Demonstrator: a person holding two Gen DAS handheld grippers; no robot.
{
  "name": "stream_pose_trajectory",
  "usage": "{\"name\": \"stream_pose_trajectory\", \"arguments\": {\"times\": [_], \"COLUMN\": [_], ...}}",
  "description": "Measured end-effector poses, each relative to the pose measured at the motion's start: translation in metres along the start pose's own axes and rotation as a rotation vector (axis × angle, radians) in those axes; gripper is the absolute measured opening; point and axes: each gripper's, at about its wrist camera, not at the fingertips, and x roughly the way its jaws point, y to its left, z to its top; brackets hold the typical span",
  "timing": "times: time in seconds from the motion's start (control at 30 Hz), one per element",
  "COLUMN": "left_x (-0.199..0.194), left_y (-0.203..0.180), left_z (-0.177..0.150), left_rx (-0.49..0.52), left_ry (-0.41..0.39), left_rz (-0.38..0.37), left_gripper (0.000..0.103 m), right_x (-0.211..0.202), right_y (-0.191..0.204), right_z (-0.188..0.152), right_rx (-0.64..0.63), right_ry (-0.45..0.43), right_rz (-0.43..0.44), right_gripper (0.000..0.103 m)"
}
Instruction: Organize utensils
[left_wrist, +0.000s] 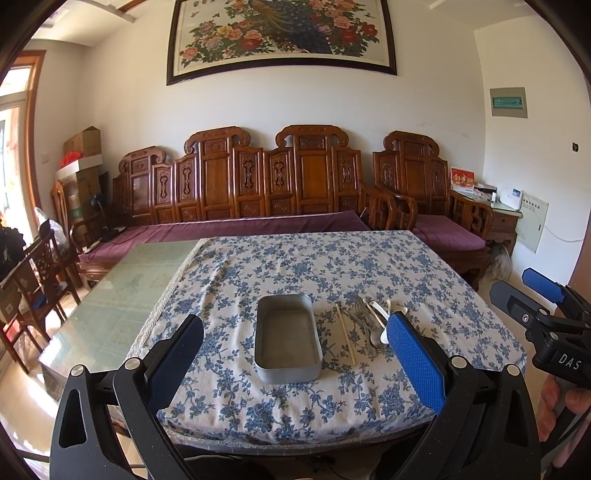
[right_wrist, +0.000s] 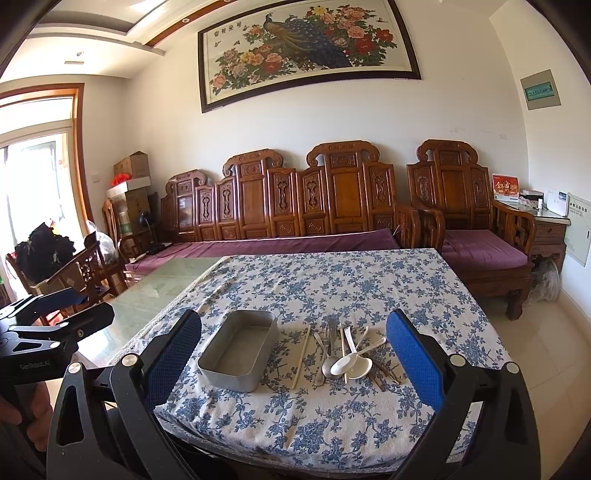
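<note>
we hold both grippers above the near edge of a table (left_wrist: 236, 417) draped in a blue floral cloth. in the left wrist view, the left gripper (left_wrist: 295, 354) has its jaws spread wide and grips nothing; the metal tin (left_wrist: 288, 341) sits in the lower centre of the frame, right between its fingers and beyond their tips. a loose pile of utensils (left_wrist: 371, 323) lies just right of the tin, partly hidden behind the blue pad of the right-hand finger (left_wrist: 415, 362), with a single pale chopstick (left_wrist: 346, 334) between tin and pile. in the right wrist view, the right gripper (right_wrist: 295, 354) is equally wide open and empty; the tin (right_wrist: 238, 349) lies left of centre near the left-hand finger, and the utensils (right_wrist: 347, 356), two white spoons (right_wrist: 351, 365) on top, lie between the fingers, nearer the right one. the other gripper shows at each frame's edge.
</note>
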Motion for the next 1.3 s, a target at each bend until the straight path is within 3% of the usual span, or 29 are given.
{"name": "stream_pose_trajectory", "arguments": {"times": [1.3], "left_x": [-0.004], "left_y": [0.004], "left_z": [0.001], "left_rx": [0.013], "left_ry": [0.001], "left_rz": [0.007], "left_gripper": [0.096], "right_x": [-0.003], "right_y": [-0.003], "right_z": [0.001], "right_rx": [0.001], "right_ry": [-0.007], "right_rz": [0.003], "right_gripper": [0.1]}}
